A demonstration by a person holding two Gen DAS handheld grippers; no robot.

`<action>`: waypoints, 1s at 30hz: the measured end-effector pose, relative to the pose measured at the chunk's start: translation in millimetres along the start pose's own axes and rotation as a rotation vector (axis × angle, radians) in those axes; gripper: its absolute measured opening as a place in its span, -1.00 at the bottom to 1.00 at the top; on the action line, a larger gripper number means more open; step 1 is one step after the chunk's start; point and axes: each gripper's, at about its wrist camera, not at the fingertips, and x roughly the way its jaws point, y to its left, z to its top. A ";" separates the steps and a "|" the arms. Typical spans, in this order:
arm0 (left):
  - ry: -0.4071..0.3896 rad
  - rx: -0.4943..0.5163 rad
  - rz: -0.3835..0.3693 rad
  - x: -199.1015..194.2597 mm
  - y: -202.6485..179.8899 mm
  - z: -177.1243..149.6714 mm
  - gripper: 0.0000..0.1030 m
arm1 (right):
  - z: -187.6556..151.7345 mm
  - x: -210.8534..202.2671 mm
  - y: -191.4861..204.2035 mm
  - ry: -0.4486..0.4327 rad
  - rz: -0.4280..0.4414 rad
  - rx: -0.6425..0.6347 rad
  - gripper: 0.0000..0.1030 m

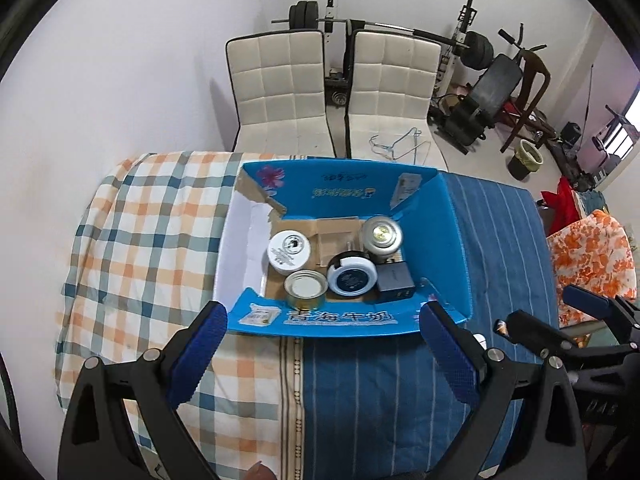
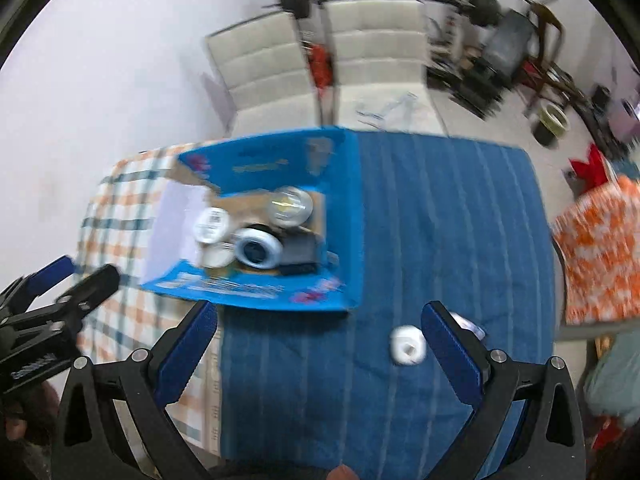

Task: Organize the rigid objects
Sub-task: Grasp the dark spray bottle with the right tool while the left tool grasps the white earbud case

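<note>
An open blue carton (image 1: 352, 322) (image 2: 256, 292) sits on the table. It holds a white jar (image 1: 289, 251), a tin can (image 1: 306, 288), a round blue-and-white case (image 1: 352, 278), a silver lidded tin (image 1: 382, 236) and a dark grey box (image 1: 394, 280). My left gripper (image 1: 322, 350) is open and empty, just in front of the carton's near flap. My right gripper (image 2: 320, 344) is open and empty over the blue cloth. A small white object (image 2: 407, 346) lies on the cloth by its right finger (image 2: 450, 352). Another pale object (image 2: 472, 326) is half hidden behind that finger.
The table is covered by a checked cloth (image 1: 152, 240) on the left and a blue striped cloth (image 1: 500, 248) on the right. Two white chairs (image 1: 280, 88) stand behind it. Gym gear (image 1: 480, 80) and a bin (image 1: 526, 158) are at the back right.
</note>
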 end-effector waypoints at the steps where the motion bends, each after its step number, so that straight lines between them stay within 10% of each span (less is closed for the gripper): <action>1: -0.001 0.005 -0.003 1.5 -5.5 -1.7 0.92 | -3.8 6.1 -15.6 0.016 -0.018 0.024 1.00; 12: 0.235 0.129 -0.133 112.8 -141.6 -61.4 0.91 | -56.9 99.2 -189.2 0.202 -0.114 0.277 0.99; 21: 0.399 0.177 -0.158 203.7 -234.5 -92.5 0.91 | -25.5 202.4 -202.4 0.341 -0.159 -0.025 0.58; 26: 0.438 0.149 -0.117 221.9 -243.1 -100.3 0.91 | -24.0 227.1 -198.7 0.357 -0.183 -0.117 -0.24; 30: 0.449 0.140 -0.089 224.1 -243.1 -105.1 0.91 | -24.7 223.9 -227.2 0.379 -0.183 0.089 -0.39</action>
